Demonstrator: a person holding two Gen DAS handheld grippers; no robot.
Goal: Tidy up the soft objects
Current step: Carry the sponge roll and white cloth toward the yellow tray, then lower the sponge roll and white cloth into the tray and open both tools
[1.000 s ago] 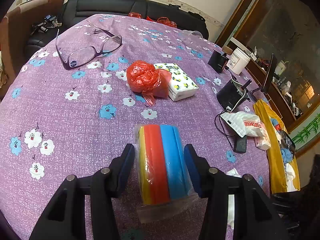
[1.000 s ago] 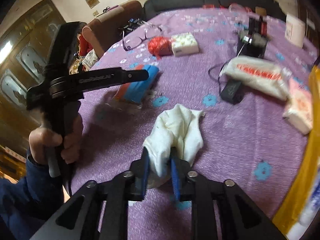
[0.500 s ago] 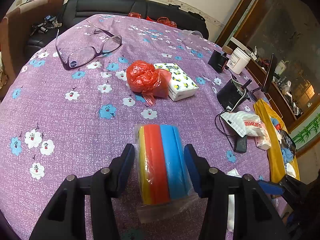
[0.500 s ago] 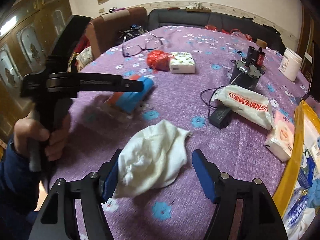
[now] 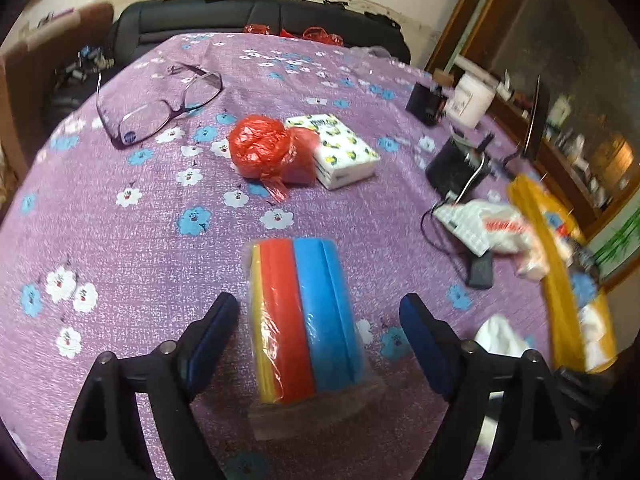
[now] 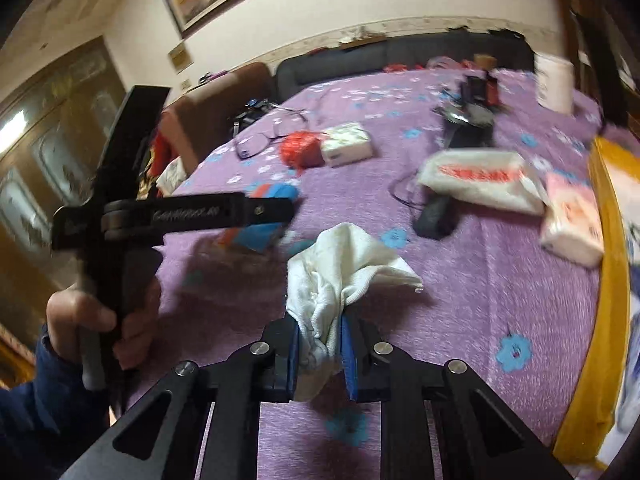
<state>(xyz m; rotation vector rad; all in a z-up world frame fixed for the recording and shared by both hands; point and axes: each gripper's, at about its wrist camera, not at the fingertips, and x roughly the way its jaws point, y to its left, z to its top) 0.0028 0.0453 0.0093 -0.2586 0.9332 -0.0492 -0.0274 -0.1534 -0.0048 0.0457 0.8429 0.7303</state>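
A plastic-wrapped pack of yellow, red and blue sponges (image 5: 306,316) stands on the purple flowered tablecloth (image 5: 120,248). My left gripper (image 5: 320,328) is open, its jaws spread on either side of the pack without touching it. The pack and the left gripper also show in the right wrist view (image 6: 260,216). My right gripper (image 6: 320,344) is shut on a white cloth (image 6: 340,268) and holds it lifted off the table. The cloth also shows in the left wrist view (image 5: 500,336).
A red plastic bag (image 5: 264,152), a tissue pack (image 5: 340,152) and glasses (image 5: 160,108) lie farther back. At the right are a white bag with red print (image 6: 480,176), a black adapter with cable (image 6: 436,216), a pink tissue pack (image 6: 572,220) and a yellow-rimmed container (image 6: 612,240).
My left gripper has opened and let go of the sponge pack. My right gripper, open half a second ago over the cloth, has shut on it again and lifted it.
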